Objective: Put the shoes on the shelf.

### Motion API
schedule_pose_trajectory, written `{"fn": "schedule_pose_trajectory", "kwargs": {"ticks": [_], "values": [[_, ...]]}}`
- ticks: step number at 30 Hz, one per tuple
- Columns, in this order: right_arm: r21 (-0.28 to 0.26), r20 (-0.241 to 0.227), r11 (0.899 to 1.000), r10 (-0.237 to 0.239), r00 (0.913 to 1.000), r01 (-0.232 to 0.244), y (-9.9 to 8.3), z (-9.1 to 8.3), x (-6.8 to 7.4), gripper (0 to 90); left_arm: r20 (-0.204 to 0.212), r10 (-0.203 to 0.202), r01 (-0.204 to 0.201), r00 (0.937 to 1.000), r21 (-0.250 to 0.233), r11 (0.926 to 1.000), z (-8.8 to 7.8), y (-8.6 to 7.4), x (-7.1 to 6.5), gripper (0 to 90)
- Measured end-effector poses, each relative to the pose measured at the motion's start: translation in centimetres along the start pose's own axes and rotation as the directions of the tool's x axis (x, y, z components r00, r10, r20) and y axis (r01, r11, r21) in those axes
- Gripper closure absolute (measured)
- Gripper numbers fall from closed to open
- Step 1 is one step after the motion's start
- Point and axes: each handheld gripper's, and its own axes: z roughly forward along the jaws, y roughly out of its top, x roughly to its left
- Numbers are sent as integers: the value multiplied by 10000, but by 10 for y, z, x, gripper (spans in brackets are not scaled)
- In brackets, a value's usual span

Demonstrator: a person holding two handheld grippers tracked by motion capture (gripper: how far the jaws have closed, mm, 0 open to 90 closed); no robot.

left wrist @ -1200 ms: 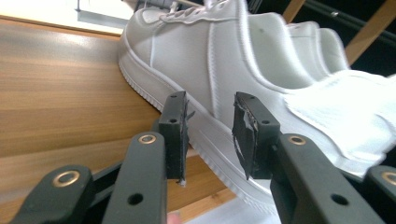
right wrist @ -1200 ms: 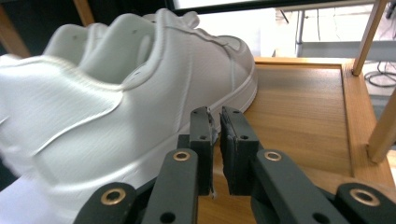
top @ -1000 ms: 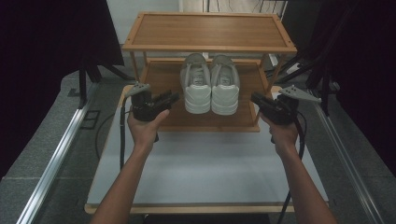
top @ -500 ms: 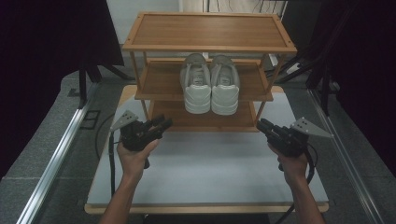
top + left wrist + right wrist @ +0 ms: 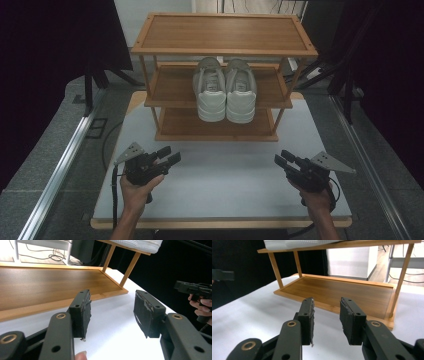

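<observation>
hovering empty tools (image 5: 169,155) (image 5: 281,157) before shoes (image 5: 226,90) on rack (image 5: 170,87)

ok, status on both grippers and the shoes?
Left gripper and right gripper open, jaws just opening, nothing between. White shoes paired on rack's middle shelf. Path clear.

A wooden three-tier rack (image 5: 223,32) stands at the desk's (image 5: 220,190) far edge. Left of the rack, a metal rail (image 5: 65,165) runs along grey floor (image 5: 45,125) (black curtains (image 5: 50,45) hang behind).
</observation>
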Motion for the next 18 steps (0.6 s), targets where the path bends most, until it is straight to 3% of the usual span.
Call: {"fn": "schedule_pose_trajectory", "kwargs": {"ticks": [3,12,18], "values": [[57,10,10000,-1,10000,1,-4,1,-1,614,-166,268,-266,9995,114,9996,-1,-3,-1,458],[48,154,10000,-6,9999,5,-7,2,-3,574,-147,218,-218,9997,38,9998,-1,-7,-2,446],[157,231,9999,-1,9997,-3,-7,1,-3,447,-53,95,-94,9999,166,9998,4,-9,-2,414]]}}
